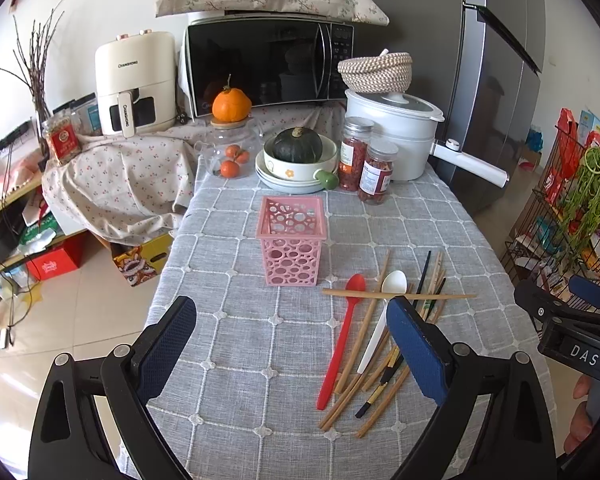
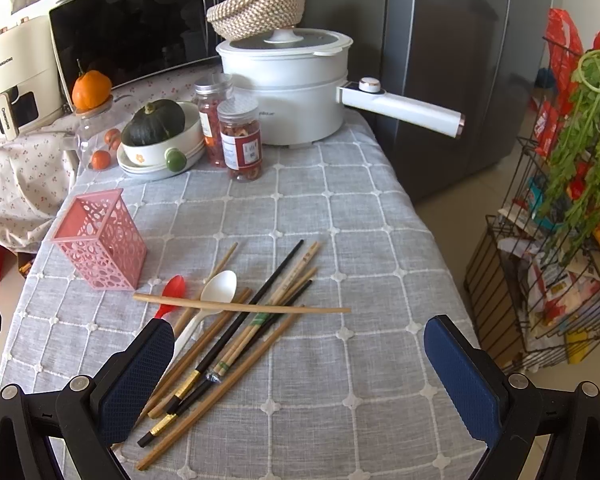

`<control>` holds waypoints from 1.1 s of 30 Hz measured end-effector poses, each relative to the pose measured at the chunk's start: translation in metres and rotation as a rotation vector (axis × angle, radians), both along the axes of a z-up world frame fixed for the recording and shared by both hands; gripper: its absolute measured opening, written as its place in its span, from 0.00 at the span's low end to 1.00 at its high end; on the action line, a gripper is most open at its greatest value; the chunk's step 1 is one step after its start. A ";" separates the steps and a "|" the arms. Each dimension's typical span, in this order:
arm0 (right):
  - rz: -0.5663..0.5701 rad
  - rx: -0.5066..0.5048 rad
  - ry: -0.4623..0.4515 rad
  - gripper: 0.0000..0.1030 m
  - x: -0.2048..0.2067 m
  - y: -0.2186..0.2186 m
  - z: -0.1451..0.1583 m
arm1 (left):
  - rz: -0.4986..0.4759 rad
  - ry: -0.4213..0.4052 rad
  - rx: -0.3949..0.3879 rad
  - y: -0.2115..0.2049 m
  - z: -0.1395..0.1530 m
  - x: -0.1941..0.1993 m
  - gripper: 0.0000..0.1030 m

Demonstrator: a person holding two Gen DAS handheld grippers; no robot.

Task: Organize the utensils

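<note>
Two spoons – one red, one white – one pink basket, two jars.

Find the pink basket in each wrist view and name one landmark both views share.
Left wrist: the pink basket stands upright at picture centre, left of the utensil pile.
Right wrist: the pink basket is at left of centre, leaning in the fisheye, up-left of the pile.
Shared landmark: the white spoon in the pile.

I see a microwave, air fryer, white electric pot under a woven basket, two jars, pumpkin in a bowl.
</note>
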State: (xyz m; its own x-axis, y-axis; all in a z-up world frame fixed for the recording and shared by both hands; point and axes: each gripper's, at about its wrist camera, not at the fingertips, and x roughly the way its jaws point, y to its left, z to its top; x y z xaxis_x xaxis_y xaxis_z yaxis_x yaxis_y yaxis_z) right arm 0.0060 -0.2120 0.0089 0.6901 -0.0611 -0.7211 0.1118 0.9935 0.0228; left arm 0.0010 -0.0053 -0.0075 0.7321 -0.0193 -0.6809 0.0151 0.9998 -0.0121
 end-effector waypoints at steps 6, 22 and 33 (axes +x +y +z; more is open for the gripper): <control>0.000 0.001 0.001 1.00 0.000 0.000 0.000 | -0.001 -0.001 0.001 0.001 0.000 0.000 0.95; 0.000 0.002 0.002 1.00 0.000 0.000 0.000 | -0.002 -0.002 0.000 0.001 0.000 -0.001 0.95; 0.000 0.005 0.005 1.00 0.000 0.001 -0.002 | -0.002 -0.002 0.001 0.002 0.000 -0.001 0.95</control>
